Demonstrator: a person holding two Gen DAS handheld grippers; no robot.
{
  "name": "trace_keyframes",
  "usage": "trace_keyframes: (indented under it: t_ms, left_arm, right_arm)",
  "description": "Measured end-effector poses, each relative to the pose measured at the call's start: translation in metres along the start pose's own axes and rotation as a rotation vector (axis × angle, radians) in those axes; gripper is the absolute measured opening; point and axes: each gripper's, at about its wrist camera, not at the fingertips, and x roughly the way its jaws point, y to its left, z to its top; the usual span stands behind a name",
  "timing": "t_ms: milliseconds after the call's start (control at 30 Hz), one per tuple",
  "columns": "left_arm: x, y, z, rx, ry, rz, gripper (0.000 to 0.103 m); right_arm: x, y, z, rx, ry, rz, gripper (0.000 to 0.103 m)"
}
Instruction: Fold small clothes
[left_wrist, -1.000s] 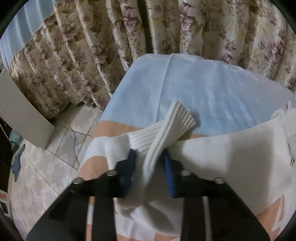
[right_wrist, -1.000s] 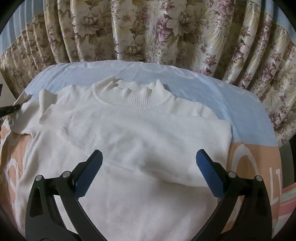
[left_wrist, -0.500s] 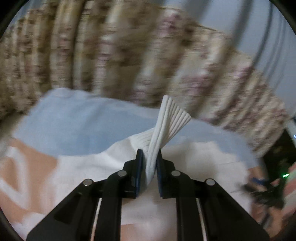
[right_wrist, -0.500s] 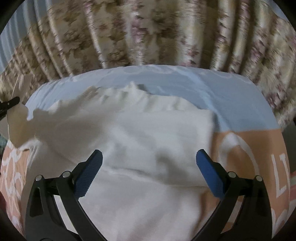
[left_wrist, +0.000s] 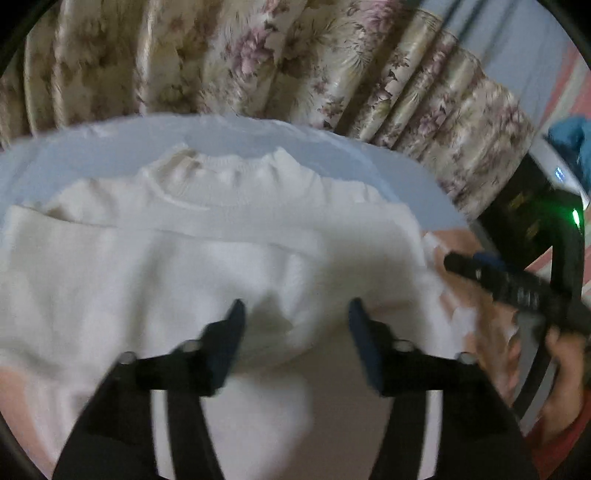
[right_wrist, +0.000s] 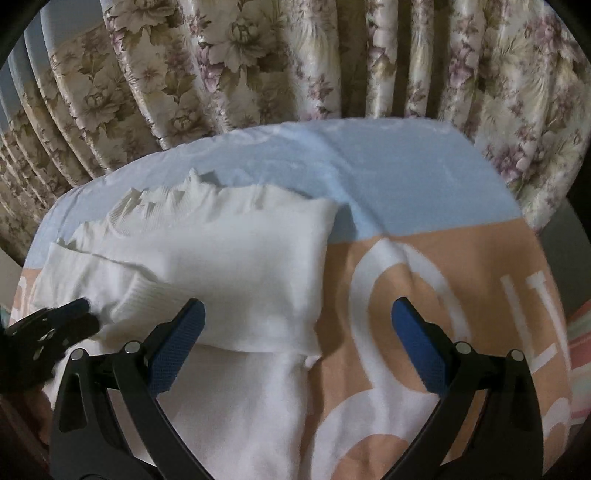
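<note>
White knit sweater (left_wrist: 207, 266) spread flat on a blue and peach printed sheet (right_wrist: 424, 206), ribbed collar (left_wrist: 221, 181) toward the floral curtain (right_wrist: 295, 66) at the far edge. Both sleeves folded in across the chest — ribbed cuff (right_wrist: 147, 299) of one lying on the body, just ahead of the right gripper's left finger.

Left gripper (left_wrist: 295, 317) poised above the lower chest of the sweater, blue pads (left_wrist: 231, 332) spread apart, nothing between them but the fabric lying underneath; image blurred, so contact with the cloth hard to judge. Seen from the right wrist view as a dark shape (right_wrist: 51, 332) at the sweater's left edge, next to the folded cuff.

Right gripper (right_wrist: 295, 332) wide open over the sweater's right side, one blue pad (right_wrist: 177, 343) above white knit, the other above peach sheet with large white lettering (right_wrist: 532, 314). Empty, holding nothing. Visible in the left wrist view too (left_wrist: 517, 284), black fingers reaching toward the sweater's right edge, with the person's hand (left_wrist: 524, 354) wrapped round the handle.

Folded right side of the sweater forming a straight vertical line against the sheet — sleeve edge crossing it near the bottom.
</note>
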Motion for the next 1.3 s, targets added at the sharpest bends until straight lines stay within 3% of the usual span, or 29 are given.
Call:
trace_keyframes:
  t_ms: [133,267,300,367,433,567,633,733,1000,1100,1200,1300]
  left_arm:
    - [-0.031,0.022,-0.011,0.006,-0.036,0.078,0.067]
    - [-0.052,0.068,-0.009,-0.011,-0.089,0.276,0.073]
    - [-0.052,0.076,-0.008,-0.022,-0.089,0.295,0.073]
    - [-0.053,0.104,-0.001,-0.069,-0.087,0.321,0.073]
    - [-0.053,0.123,0.0,-0.091,-0.083,0.356,0.073]
    - [-0.052,0.14,-0.001,-0.124,-0.077,0.351,0.073]
    - [-0.05,0.142,-0.003,-0.129,-0.074,0.353,0.073]
    - [-0.05,0.141,-0.005,-0.137,-0.075,0.347,0.073]
    - [-0.073,0.137,0.007,-0.152,-0.149,0.356,0.073]
    - [-0.075,0.137,0.013,-0.15,-0.155,0.364,0.073]
    - [-0.066,0.139,0.014,-0.139,-0.126,0.375,0.077]
    - [-0.041,0.139,0.013,-0.113,-0.069,0.404,0.077]
  right_arm:
    - [0.008,0.017,-0.001,-0.012,0.012,0.064,0.1]
    - [0.021,0.043,-0.001,-0.046,0.053,0.147,0.1]
    - [0.025,0.05,-0.001,-0.061,0.064,0.159,0.099]
    - [0.036,0.064,-0.003,-0.101,0.096,0.165,0.09]
    - [0.043,0.072,-0.006,-0.119,0.112,0.173,0.055]
    - [0.049,0.082,-0.01,-0.148,0.128,0.159,0.052]
    - [0.048,0.087,-0.009,-0.18,0.119,0.17,0.03]
    - [0.043,0.097,-0.007,-0.263,0.066,0.123,0.009]
    - [0.001,0.079,0.039,-0.272,-0.222,0.044,0.008]
    - [0.005,0.043,0.051,-0.191,-0.199,-0.012,0.008]
    - [0.03,0.006,0.044,-0.124,-0.071,-0.039,0.008]
    - [0.047,-0.008,0.034,-0.109,-0.019,-0.034,0.008]
